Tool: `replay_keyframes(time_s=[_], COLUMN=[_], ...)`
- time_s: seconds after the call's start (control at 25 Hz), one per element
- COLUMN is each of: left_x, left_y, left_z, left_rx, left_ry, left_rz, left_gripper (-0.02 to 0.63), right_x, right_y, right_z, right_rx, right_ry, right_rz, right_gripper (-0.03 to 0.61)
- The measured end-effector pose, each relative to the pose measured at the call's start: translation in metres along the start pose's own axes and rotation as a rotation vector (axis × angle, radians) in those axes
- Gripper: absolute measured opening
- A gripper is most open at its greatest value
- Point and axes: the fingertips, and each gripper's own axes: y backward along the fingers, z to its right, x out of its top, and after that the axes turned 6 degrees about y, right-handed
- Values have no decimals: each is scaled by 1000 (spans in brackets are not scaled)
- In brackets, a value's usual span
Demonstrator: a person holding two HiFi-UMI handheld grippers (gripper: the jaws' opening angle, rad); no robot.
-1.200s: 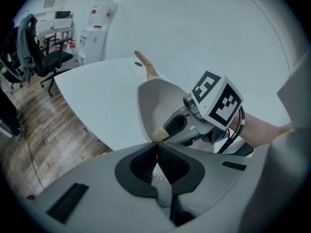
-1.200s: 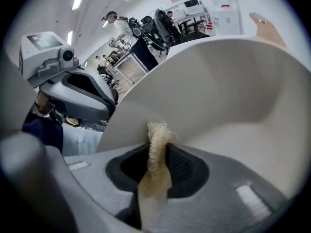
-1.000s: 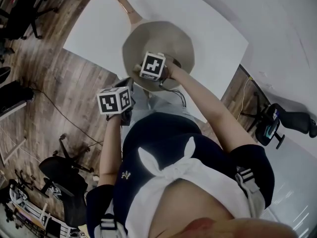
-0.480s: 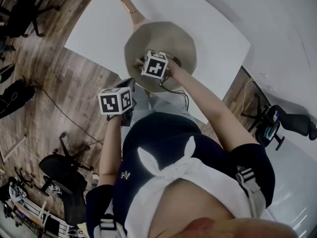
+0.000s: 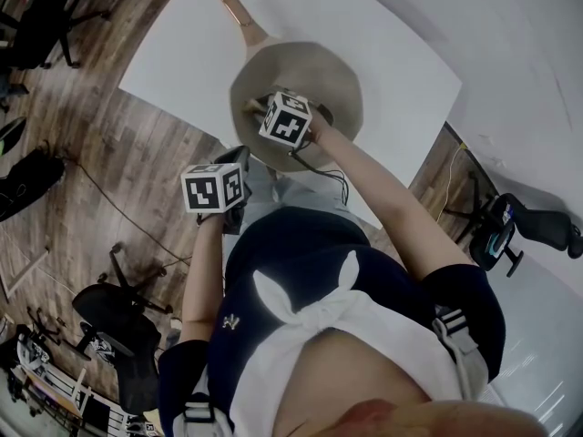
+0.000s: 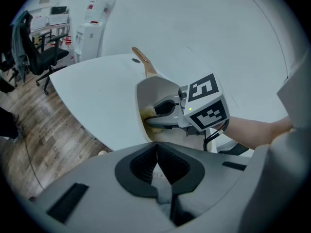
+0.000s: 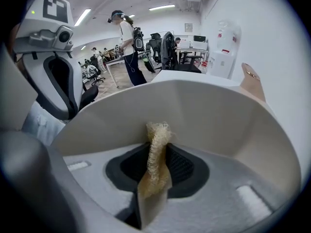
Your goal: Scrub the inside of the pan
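Moved: my right tongs had edged a little farther across the pan since a second earlier; my left tongs had barely shifted.
Right tongs: clenched on a frayed, straw-coloured scrub pad, which stuck up between the jaws and met the pan's pale inner wall.
Left tongs: jaws pressed together with nothing in them, held off the table's near edge, apart from the pan.
Pan: sat on the white table, its handle pointing away from me.
Inside the pan: only the scrub pad and the tips of my right tongs, down by the near wall; I saw no water, foam or food.
Risk, sliding: nothing steadied the pan, so I judged that a firm stroke could push or spin it on the smooth tabletop.
Risk, pad: I held only a thin strip of it, so dragging hard could pull it out of the jaws.
Risk, scraping: if the pad folded over, the bare jaw tips might rub the coating.
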Motion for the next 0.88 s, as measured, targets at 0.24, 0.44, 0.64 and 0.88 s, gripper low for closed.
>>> replay_keyframes(time_s=[0.24, 0.44, 0.64, 0.88], left_x=[0, 1, -2, -1], left_y=[1, 0, -1, 0], left_z=[2, 0, 2, 2], left_rx=[-5, -7, -11, -6], left_ry=[-2, -3, 2, -2], left_rz=[-1, -1, -1, 6], left_gripper=[5, 5, 5, 5], right_x=[1, -1, -3, -11], right_y=[1, 2, 4, 7], right_z=[18, 34, 43, 55], right_rx=[-75, -125, -158, -218], right_ry=[-15, -46, -55, -82], right_rz=[1, -6, -14, -50], right_gripper=[97, 97, 97, 97])
